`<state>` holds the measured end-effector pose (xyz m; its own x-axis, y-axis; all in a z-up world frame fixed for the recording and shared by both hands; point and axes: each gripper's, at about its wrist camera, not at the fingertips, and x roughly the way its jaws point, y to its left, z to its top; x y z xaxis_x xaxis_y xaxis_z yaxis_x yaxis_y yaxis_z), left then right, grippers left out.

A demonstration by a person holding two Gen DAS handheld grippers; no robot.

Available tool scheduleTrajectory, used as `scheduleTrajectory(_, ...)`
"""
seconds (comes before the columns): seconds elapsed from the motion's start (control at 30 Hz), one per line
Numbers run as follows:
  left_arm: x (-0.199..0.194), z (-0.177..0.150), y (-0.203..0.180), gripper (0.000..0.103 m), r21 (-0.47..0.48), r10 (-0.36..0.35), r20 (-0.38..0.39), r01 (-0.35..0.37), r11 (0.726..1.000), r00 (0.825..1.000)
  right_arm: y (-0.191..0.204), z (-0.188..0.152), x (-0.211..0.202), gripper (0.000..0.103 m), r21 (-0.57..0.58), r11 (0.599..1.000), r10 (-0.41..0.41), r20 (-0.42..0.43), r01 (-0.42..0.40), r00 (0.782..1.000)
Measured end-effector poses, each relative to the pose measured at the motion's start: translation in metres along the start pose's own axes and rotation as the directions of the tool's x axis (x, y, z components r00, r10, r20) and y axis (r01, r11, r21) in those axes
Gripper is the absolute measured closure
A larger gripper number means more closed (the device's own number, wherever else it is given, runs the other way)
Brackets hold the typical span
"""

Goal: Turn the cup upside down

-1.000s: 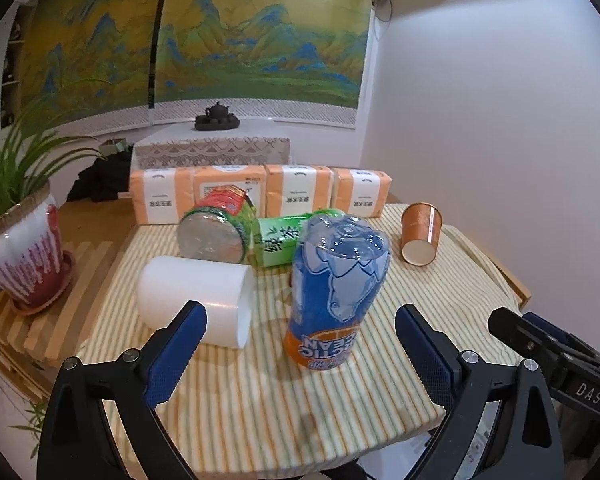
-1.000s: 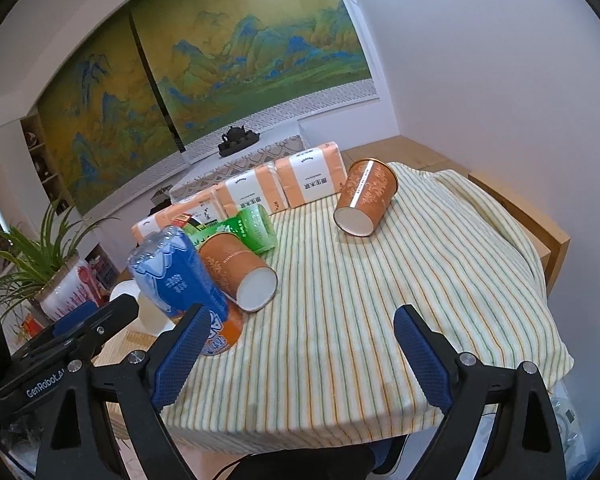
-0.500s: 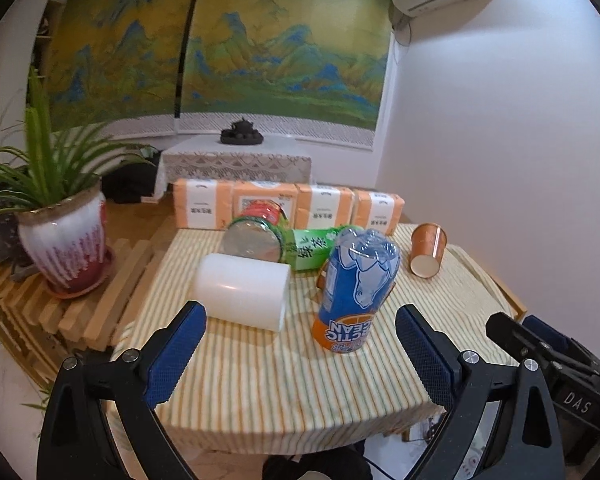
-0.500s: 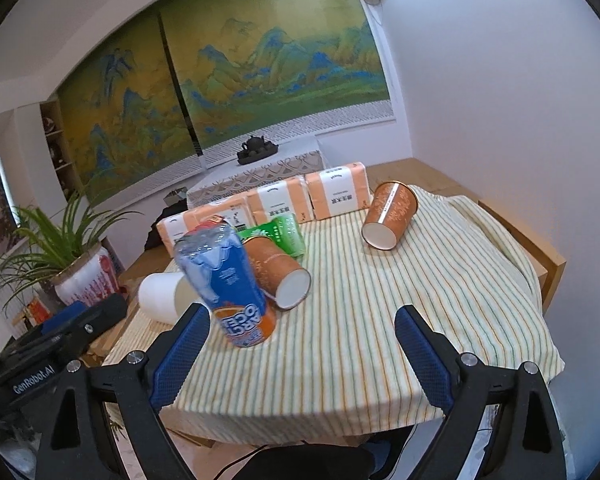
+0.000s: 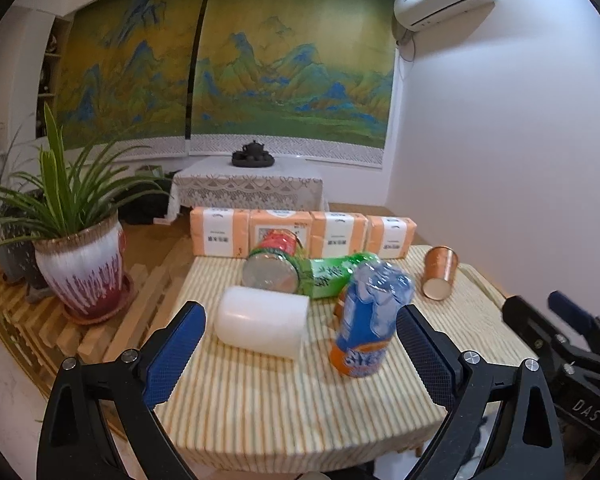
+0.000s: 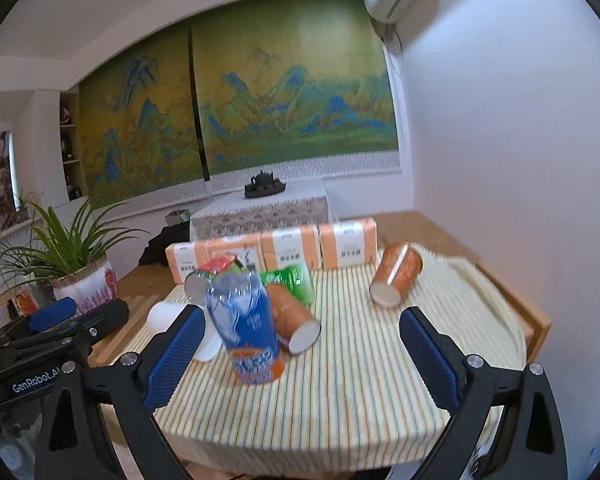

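Striped worktop (image 5: 260, 400) below both claws. Left claw (image 5: 300, 354) spread wide, empty; right claw (image 6: 300, 354) likewise. White cup (image 5: 262, 327) on its side at 12 o'clock of left claw, beside inverted blue bottle (image 5: 370, 320). Orange cup (image 6: 396, 274) lying at 1 o'clock.

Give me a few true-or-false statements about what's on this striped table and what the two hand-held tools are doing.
1. The white plastic cup lies on its side on the striped tablecloth. True.
2. The left tool is clamped on the white cup. False: its jaws are wide open and hold nothing.
3. The blue and orange plastic bottle stands cap-down. True.
4. Both orange paper cups stand upright. False: both lie tipped over.
5. The right tool holds a bottle. False: it is open and holds nothing.
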<state>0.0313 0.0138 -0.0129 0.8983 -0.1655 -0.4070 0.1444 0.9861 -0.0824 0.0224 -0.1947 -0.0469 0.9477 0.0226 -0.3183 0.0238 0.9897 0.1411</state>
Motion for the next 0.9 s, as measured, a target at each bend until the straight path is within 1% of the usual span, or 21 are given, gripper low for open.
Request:
scheduleTrajectory(0.1, 0.003, 0.001, 0.002, 0.005, -0.001, 0.024, 0.02, -0.024, 1.0, 1.0, 0.0, 0.003, 0.003, 0.006, -0.001, 1.0, -0.015, 0.029, 0.015, 0.999)
scheduleTrajectory(0.23, 0.004, 0.0, 0.006, 0.005, -0.022, 0.056, 0.044, -0.055, 0.998, 0.997, -0.002, 0.005, 0.009, 0.006, 0.017, 1.0, -0.004, 0.036, 0.004, 0.999)
scheduleTrajectory(0.37, 0.008, -0.007, 0.011, 0.005, -0.049, 0.072, 0.041, -0.07, 0.996, 0.997, 0.0, 0.003, 0.01, 0.006, 0.012, 1.0, -0.006, 0.054, 0.005, 0.999)
scheduleTrajectory(0.6, 0.008, -0.014, 0.013, 0.005, -0.047, 0.103, 0.048, -0.1, 0.994, 0.994, 0.004, -0.003, 0.014, 0.006, -0.022, 1.0, -0.017, 0.053, 0.019, 0.998)
scheduleTrajectory(0.9, 0.002, -0.011, 0.012, 0.005, -0.042, 0.102, 0.058, -0.099, 0.994, 0.993, -0.002, -0.003, 0.014, 0.006, 0.002, 1.0, -0.014, 0.037, 0.014, 0.999)
